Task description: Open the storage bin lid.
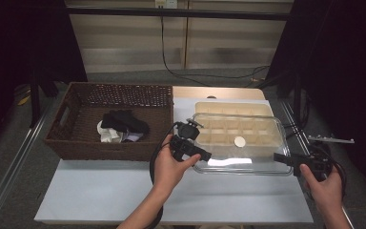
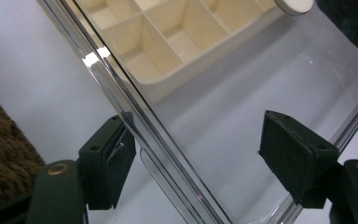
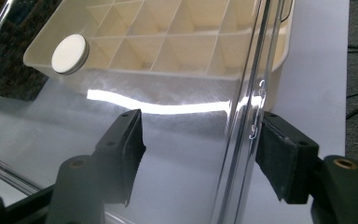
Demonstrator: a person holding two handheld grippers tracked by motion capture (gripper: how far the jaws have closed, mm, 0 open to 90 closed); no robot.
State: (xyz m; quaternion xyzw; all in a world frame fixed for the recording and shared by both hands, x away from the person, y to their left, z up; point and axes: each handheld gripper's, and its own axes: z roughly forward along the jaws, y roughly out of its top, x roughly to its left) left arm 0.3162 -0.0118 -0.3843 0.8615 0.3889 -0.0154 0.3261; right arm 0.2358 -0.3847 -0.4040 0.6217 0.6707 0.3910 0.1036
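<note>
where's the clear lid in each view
High view: clear lid right of centre, over the cream divided tray.
Left gripper view: lid runs diagonally between the jaws.
Right gripper view: lid, edge between the jaws.
Shared landmark: white round knob.

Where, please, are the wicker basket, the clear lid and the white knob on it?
Wicker basket [image 1: 83, 145], high view: its front wall.
Clear lid [image 1: 248, 164], high view: its near rim, beside the bright glare.
White knob [image 3: 69, 53], right gripper view: the flat top of the disc.
</note>
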